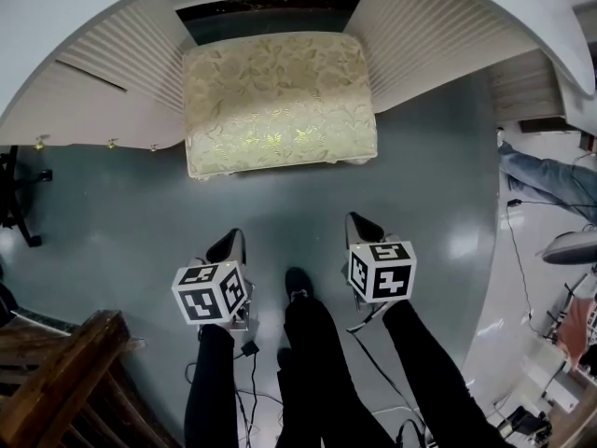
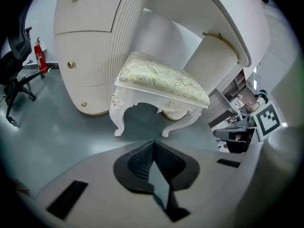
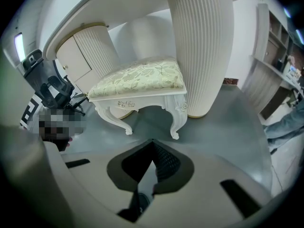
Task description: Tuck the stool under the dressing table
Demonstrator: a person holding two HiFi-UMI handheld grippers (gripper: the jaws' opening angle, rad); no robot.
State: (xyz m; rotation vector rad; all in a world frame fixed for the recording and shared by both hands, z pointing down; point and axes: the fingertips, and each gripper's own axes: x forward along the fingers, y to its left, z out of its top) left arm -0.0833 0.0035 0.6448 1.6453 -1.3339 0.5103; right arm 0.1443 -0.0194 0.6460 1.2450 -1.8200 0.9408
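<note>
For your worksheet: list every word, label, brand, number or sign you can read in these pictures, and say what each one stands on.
No readable text anywhere.
Marker cubes: black-and-white square patterns only, no letters or digits.
Fire extinguisher: its label is too small and blurred to read.
Stool and dressing table: no print visible.

The left gripper (image 1: 227,247) and the right gripper (image 1: 363,228) are held low in front of the body. They sit side by side, apart from each other, and both point forward. Each has its jaws pressed together at the tips, with nothing between them. The black-sleeved left arm (image 1: 211,381) and right arm (image 1: 431,367) reach down to them. One foot (image 1: 298,285) stands between the two grippers.
</note>
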